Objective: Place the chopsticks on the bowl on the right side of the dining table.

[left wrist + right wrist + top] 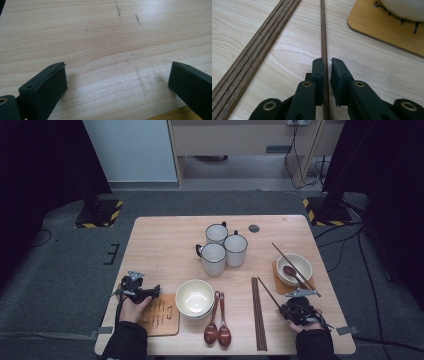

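From the high view, the wooden surface point(165, 245) is laid out like a place setting in progress: three mugs point(220, 247) cluster at the middle, a cream bowl point(194, 297) sits near the front with nothing visible in it, and two brown spoons point(217, 330) lie just beside it. At the right, a second bowl point(295, 267) stands on a wooden coaster point(278, 285), holding a spoon, with a chopstick laid across its rim. The bundle of chopsticks point(258, 315) lies near the front, and one single chopstick point(270, 294) slants from it toward the right hand-held gripper point(292, 309), probably being singled out to join that setting. The left hand-held gripper point(150, 292) rests by a second coaster point(161, 316). In the left gripper view its jaws stand wide apart over bare wood, holding nothing, likely waiting. In the right gripper view, the jaws of the right hand-held gripper are drawn nearly together around the single chopstick, which runs between the pads; they appear clamped on it, low on the surface, beside the bundle.
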### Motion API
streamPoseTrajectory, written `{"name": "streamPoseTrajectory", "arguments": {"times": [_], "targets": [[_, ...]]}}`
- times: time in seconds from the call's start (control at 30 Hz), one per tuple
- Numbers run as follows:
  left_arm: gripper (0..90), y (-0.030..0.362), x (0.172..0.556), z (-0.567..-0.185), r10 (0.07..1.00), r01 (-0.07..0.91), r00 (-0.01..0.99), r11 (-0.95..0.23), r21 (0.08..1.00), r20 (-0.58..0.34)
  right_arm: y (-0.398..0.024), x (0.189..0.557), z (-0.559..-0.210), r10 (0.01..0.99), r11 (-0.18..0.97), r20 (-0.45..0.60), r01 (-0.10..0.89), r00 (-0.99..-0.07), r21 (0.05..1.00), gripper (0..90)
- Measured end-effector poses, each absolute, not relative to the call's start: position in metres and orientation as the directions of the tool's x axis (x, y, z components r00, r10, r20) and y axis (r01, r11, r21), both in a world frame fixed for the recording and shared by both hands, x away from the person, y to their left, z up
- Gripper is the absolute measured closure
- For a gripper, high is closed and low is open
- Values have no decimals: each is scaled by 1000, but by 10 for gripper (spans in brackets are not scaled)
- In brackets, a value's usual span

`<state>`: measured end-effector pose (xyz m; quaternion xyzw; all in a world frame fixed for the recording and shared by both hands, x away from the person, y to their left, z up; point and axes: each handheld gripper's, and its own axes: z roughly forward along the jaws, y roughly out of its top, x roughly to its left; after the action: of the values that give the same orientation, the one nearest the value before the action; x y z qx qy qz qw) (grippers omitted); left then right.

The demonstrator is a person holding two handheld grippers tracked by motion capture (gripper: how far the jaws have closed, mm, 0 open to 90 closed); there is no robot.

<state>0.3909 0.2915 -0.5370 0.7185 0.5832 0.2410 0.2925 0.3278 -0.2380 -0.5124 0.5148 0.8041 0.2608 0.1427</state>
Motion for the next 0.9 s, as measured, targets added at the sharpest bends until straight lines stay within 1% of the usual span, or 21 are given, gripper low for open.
{"name": "streamPoseTrajectory", "arguments": {"times": [0.27, 0.57, 0.9], "targets": [[9, 292, 391, -537, 979, 697, 204, -149, 701, 5, -239, 329, -512, 905, 325, 49, 760, -423, 563, 838], [8, 292, 391, -537, 979, 697, 204, -148, 701, 5, -240, 330, -512, 906, 315, 64, 767, -419, 559, 846], [9, 292, 391, -537, 979, 697, 204, -149, 701, 5, -242, 329, -504, 904, 305, 71, 751, -422, 586, 847]]}}
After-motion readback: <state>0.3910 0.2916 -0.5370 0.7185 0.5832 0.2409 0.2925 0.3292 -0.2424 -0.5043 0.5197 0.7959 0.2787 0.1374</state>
